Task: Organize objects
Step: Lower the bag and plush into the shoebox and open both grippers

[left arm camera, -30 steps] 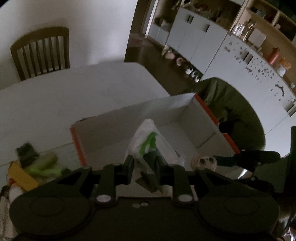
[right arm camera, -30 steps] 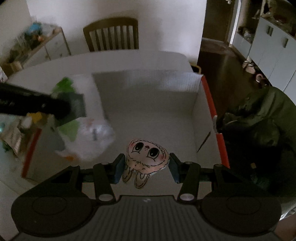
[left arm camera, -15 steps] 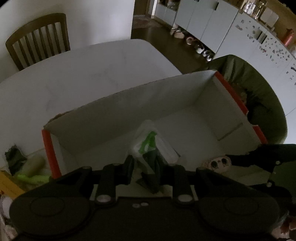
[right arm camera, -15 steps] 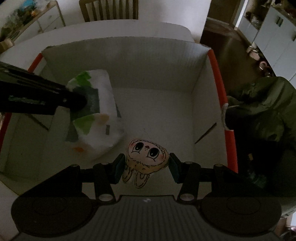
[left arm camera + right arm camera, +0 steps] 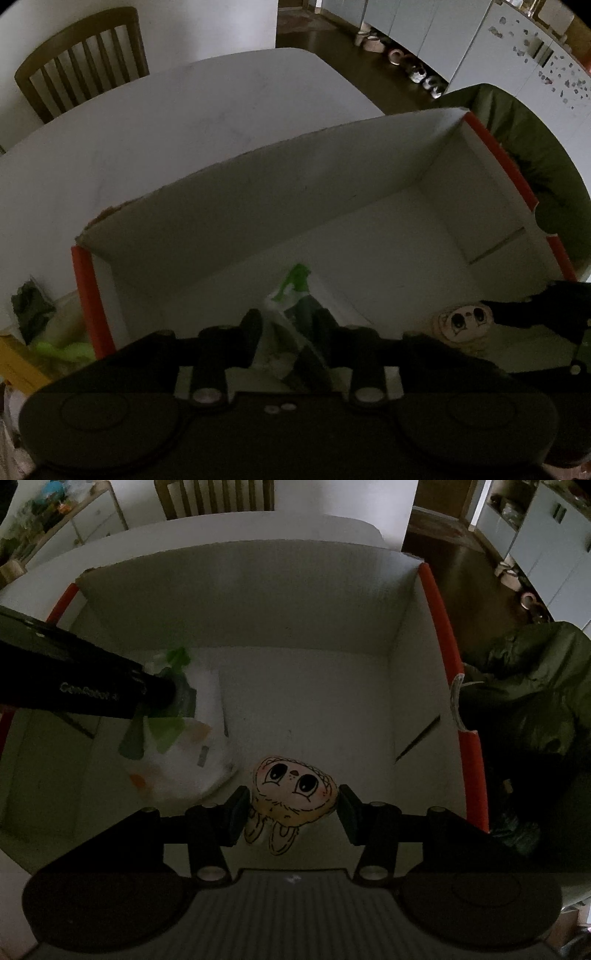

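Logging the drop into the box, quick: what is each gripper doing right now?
Left gripper: jaws just opening, white and green plastic bag between them.
Right gripper: shut on cartoon-faced plush toy.

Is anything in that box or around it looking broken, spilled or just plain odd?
Only small things: the box's far wall has a ragged, torn-looking top edge, and a dark green jacket is slumped against its right side. Nothing looks spilled.

A big open white cardboard box with orange edges (image 5: 439,627) is set on the white round worktop (image 5: 184,122). Inside the box, a white plastic bag with green print (image 5: 184,746) is placed on the left, and a small flat doll-face toy (image 5: 293,794) on the right, just beside the bag. A brown wooden chair (image 5: 85,62) is seen behind the worktop.
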### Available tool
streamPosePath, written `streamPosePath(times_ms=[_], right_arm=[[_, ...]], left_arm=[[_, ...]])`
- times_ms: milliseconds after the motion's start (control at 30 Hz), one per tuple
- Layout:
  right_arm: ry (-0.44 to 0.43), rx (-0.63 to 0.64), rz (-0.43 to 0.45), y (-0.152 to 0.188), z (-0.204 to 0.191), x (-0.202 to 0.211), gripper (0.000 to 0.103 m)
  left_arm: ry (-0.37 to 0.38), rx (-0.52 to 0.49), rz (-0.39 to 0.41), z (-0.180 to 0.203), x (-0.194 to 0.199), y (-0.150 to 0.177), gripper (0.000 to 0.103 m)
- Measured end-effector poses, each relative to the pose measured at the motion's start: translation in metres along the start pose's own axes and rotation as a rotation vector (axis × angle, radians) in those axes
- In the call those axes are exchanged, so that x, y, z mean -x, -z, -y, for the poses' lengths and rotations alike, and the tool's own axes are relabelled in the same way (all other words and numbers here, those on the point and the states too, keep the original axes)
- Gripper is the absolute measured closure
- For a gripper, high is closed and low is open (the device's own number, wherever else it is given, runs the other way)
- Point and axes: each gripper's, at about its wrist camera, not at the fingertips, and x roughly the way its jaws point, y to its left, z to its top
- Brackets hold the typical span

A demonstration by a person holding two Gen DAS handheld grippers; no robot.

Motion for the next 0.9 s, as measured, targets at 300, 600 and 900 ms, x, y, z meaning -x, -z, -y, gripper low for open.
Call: streamPosePath(times_ms=[300,600,900], right_arm=[[-0.018,-0.012,0.04,0.002,0.009,0.009,0.045],[-0.052,-0.05,0.107,0.0,0.006,0.041,0.043],[-0.086,-0.069,0.185,0.009,-0.002,0.085,0.042]], left_arm=[[0.001,-0.01,0.031,0.004,0.013,0.007,0.053],[0.031,0.004,0.1,0.0,0.046,0.018,0.046],[0.063,0.005,0.204,-0.01,0.094,0.039,0.046]])
